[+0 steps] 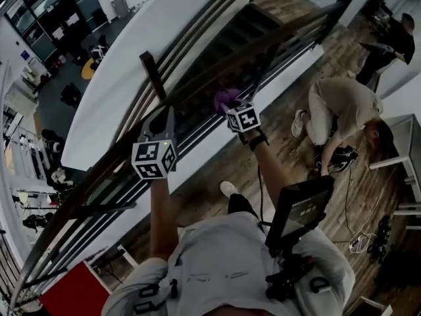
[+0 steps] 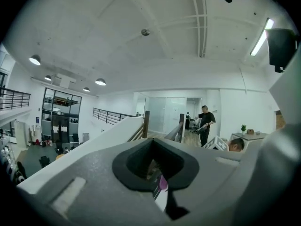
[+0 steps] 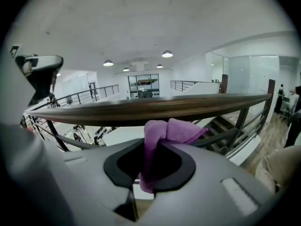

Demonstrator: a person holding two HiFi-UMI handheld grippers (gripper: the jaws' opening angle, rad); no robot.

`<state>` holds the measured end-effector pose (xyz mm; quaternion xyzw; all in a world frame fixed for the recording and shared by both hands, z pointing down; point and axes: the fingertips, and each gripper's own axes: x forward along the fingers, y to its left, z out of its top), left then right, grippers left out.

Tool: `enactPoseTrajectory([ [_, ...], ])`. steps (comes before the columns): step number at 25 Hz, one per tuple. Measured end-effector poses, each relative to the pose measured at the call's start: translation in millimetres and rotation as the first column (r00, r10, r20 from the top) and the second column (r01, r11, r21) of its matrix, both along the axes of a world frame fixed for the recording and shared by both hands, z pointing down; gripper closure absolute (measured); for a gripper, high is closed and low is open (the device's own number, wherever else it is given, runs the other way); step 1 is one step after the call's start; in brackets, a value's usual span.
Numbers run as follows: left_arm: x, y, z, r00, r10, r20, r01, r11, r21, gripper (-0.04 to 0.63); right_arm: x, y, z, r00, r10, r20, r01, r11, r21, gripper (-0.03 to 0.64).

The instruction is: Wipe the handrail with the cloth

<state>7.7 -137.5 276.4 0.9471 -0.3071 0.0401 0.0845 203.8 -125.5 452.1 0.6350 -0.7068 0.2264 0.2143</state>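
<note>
Grey shirt fabric and a black screen unit (image 1: 304, 208) at the person's waist fill the bottom of the head view, with both forearms reaching up from them.

The left tool (image 1: 163, 118) sits over the lower run of the handrail (image 1: 197, 84). In its own view the left tool (image 2: 157, 166) has its jaws brought together and grips nothing. Only rail bars and a sliver of purple show through the dark notch between them.

Further up the slope, the right tool (image 1: 230, 107) is clamped on the purple cloth (image 1: 225, 99). From the right gripper view, the right tool (image 3: 150, 166) pinches the cloth (image 3: 162, 135) in a vertical fold. The fabric is soft, napped and bunched into two rounded lobes whose tops meet the near edge of the handrail (image 3: 155, 108).

That rail is a broad, flat band of dark brown wood with a smooth, slightly glossy face. It is carried on dark posts with thin parallel bars beneath. It runs on bare to either side of the cloth.

Beyond the rail, stairs (image 1: 245, 30) descend beside a smooth white sloping wall (image 1: 131, 64). On the plank floor (image 1: 289, 170) to the right, a person in beige (image 1: 342, 107) crouches, and another in dark clothes (image 1: 395, 41) stands farther off.
</note>
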Motion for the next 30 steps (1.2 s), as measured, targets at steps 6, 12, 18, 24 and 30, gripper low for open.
enactPoseTrajectory([
  [6,-46.4,27.5,-8.3,1.000,0.018,-0.014,-0.017,0.999,0.029,0.597,-120.1,40.0,-40.9,0.993,-0.111,-0.042,0.117,0.977,0.180,0.569],
  [12,-131.8,50.9,-14.0,1.000,-0.015,-0.028,0.017,0.999,0.051,0.597,-221.1,65.4,-83.0,0.987,-0.151,-0.050,0.159,0.947,0.280,0.569],
  [18,-223.5,97.1,7.3,0.988,-0.150,0.028,0.149,0.988,0.041,0.597,-306.9,107.9,-70.0,0.954,-0.299,-0.014,0.293,0.922,0.253,0.569],
  [24,-317.4,98.9,57.6,0.956,-0.289,0.059,0.290,0.957,-0.014,0.597,-402.1,92.2,-20.1,0.897,-0.441,0.018,0.429,0.881,0.200,0.569],
  [30,-472.2,139.2,110.3,0.805,-0.582,0.110,0.591,0.804,-0.066,0.597,-576.4,104.0,31.6,0.732,-0.680,0.041,0.665,0.727,0.173,0.569],
])
